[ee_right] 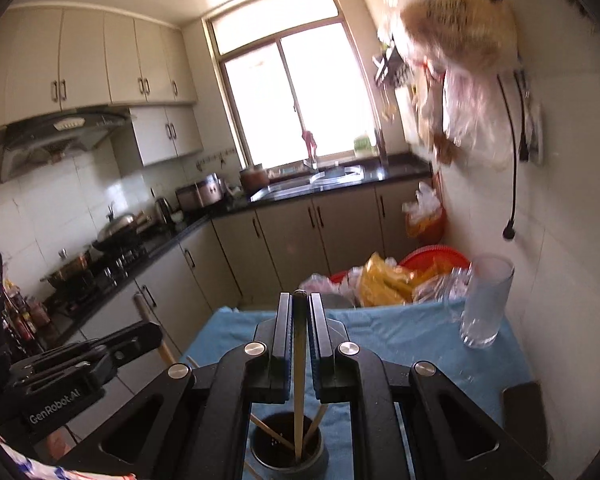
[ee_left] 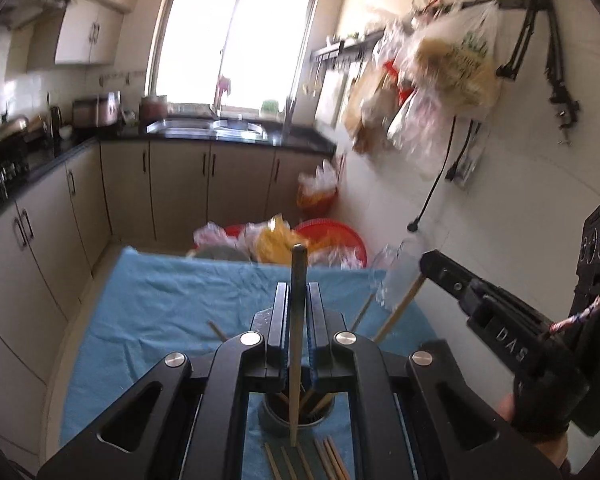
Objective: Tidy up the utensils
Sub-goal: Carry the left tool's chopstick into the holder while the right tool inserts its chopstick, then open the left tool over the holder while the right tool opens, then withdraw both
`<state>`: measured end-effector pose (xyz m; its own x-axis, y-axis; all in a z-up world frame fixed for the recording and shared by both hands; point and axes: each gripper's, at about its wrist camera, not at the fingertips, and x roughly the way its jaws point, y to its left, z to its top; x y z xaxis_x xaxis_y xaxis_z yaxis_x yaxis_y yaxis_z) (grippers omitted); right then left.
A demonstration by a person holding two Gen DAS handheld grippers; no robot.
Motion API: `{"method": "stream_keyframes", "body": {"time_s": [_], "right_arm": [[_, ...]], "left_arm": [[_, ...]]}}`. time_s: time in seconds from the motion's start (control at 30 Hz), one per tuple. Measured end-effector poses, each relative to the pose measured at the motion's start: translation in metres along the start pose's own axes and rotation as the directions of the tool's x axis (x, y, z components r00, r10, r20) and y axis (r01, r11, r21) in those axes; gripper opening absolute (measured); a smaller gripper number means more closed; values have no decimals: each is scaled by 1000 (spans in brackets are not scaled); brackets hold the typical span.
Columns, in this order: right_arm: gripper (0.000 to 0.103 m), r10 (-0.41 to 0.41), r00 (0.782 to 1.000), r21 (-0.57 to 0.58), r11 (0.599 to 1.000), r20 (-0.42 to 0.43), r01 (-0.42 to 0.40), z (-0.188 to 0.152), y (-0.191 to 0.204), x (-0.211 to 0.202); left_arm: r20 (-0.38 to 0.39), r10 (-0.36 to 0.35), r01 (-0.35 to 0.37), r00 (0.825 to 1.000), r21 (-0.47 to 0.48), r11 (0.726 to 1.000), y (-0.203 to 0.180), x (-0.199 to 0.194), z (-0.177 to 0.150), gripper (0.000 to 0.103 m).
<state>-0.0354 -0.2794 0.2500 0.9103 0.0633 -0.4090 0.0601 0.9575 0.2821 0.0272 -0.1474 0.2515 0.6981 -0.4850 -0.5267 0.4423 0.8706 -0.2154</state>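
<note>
Both grippers carry a chopstick to the holder.

The left gripper and the right gripper are each clamped tight on one chopstick, both tilted downward just above the holder on the blue cloth. Best to steady each tip inside the holder's rim before letting go; loose chopsticks lie just beside the holder.

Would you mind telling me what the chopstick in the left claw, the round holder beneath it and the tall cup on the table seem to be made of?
The pale chopstick with a dark tip: probably wood or bamboo, matte tan shaft. The round dark holder: likely metal, its rim has a dull grey sheen. The tall clear cup: glass or clear plastic, since the blue cloth shows through its base.
</note>
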Motion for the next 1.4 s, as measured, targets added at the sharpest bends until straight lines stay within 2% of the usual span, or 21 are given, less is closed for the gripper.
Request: {"method": "stream_keyframes", "body": {"time_s": [0.1,0.27,0.47,0.67,0.83,1.0,1.23,1.4], "right_arm": [[8,-8,999,2,1000,-47,8,-11,-4,21],[8,-8,997,17,1000,-82,10,-18,-14,37],[8,-1,997,25,1000,-81,3,-18,-17,34],[8,-2,997,19,1000,-77,4,-18,-14,32],[8,-3,997,15,1000,-78,4,-19,-11,33],[8,-6,996,6,1000,-93,7,-24,-10,37],[8,-5,993,-5,1000,-118,4,-30,-10,49],[10,13,992,5,1000,-123,-13,-32,-10,54]], "left_arm": [[-39,-2,1,999,-10,1000,3,20,-9,7],[-50,-4,3,999,-7,1000,6,32,-13,7],[14,-20,21,1000,-29,999,12,-2,-4,7],[100,-60,62,993,-15,998,7,-44,9,7],[132,-25,23,991,17,1000,-3,-44,19,7],[99,-8,6,995,16,1000,-5,-16,17,7],[-6,38,-38,999,19,999,2,33,3,7],[-47,41,-41,998,0,999,11,41,-7,9]]}}
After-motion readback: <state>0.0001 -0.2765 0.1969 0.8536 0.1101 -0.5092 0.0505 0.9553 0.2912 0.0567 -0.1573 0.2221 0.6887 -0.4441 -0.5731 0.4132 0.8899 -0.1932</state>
